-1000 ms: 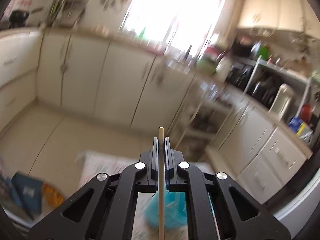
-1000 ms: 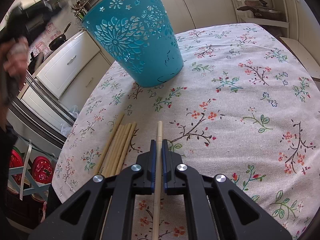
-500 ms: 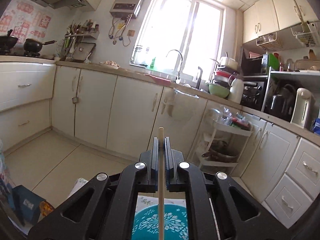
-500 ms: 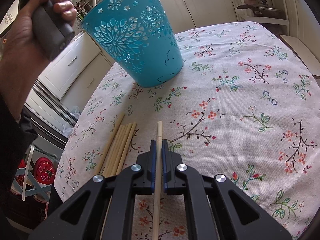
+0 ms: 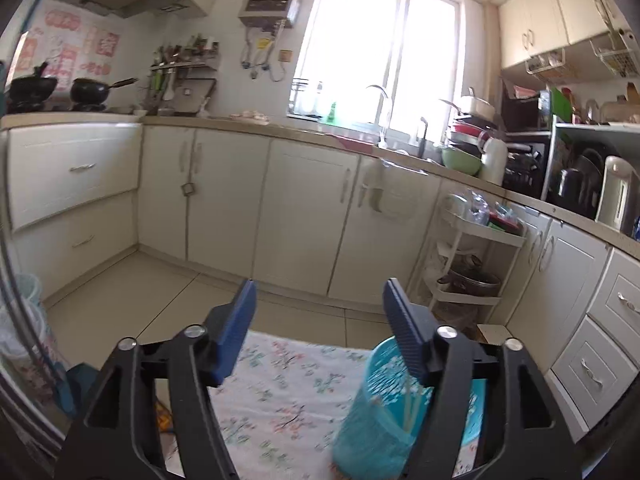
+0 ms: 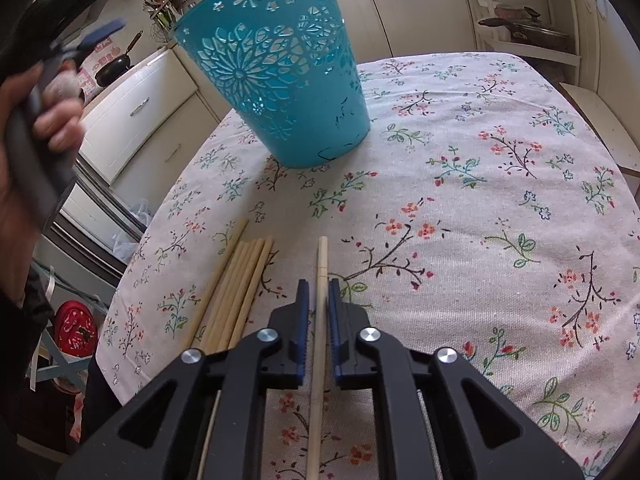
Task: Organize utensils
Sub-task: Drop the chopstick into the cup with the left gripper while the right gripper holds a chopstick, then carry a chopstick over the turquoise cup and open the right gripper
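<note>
- The left tool [image 5: 318, 308] is now standing wide with nothing between its blue pads; its jaws have just been opening, and the pale wooden chopstick it was gripping half a second ago is no longer between them
- Pale sticks are showing inside the turquoise perforated plastic basket [image 5: 376, 412], low and to the right of the left tool, so the released chopstick is judged to be lying in there; that delivery is reading as done
- The right tool [image 6: 317, 312] is standing narrow around a single pale wooden chopstick [image 6: 320, 280]; its jaws have just been easing apart, and slim gaps are showing at both pads, so no firm grip is being claimed
- That chopstick is lying on the floral-clothed table [image 6: 500, 240], running between the jaws and pointing toward the basket
- A bundle of pale wooden chopsticks [image 6: 236, 288] is waiting just left of the right tool, well short of the basket, so sorting is judged unfinished
</note>
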A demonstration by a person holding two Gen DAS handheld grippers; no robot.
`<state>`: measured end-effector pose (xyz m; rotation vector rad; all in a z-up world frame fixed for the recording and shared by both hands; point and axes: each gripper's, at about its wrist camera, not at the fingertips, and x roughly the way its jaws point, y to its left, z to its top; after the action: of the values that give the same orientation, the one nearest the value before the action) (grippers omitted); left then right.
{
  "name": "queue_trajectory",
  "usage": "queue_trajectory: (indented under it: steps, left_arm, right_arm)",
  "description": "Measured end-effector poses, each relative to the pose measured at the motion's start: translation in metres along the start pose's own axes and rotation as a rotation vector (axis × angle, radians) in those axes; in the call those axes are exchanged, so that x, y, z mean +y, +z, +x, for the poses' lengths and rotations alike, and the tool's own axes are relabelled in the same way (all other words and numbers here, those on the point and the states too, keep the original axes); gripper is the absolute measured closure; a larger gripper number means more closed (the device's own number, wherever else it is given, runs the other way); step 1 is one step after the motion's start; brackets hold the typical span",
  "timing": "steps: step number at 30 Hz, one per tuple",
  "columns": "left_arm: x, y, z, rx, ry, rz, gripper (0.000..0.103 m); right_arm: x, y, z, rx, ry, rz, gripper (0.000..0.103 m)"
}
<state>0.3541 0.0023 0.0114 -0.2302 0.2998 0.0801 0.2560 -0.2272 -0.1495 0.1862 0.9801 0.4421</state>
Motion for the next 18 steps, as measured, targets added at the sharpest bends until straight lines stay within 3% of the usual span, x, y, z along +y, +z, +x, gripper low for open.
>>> queue_trajectory:
  steps: [2, 6, 10, 14, 18]
  left_arm:
    - [0.024, -0.017, -0.011, 0.039, 0.034, -0.022, 0.033]
    - [0.064, -0.064, -0.012, 0.191, 0.079, -0.079, 0.033]
    - [0.091, -0.114, -0.004, 0.337, 0.088, -0.142, 0.033]
    - [0.096, -0.146, 0.008, 0.430, 0.062, -0.161, 0.033]
    - [0.097, -0.147, 0.009, 0.421, 0.039, -0.174, 0.033]
  right_arm:
    - [0.008, -0.002, 0.002, -0.014, -0.065, -0.054, 0.099]
    - [0.020, -0.002, 0.003, -0.016, -0.130, -0.126, 0.097]
    - [0.003, 0.001, -0.018, -0.058, -0.011, 0.001, 0.097]
    - [0.003, 0.027, -0.077, -0.215, 0.131, 0.046, 0.097]
    - [0.017, 0.078, -0.127, -0.398, 0.229, 0.047, 0.097]
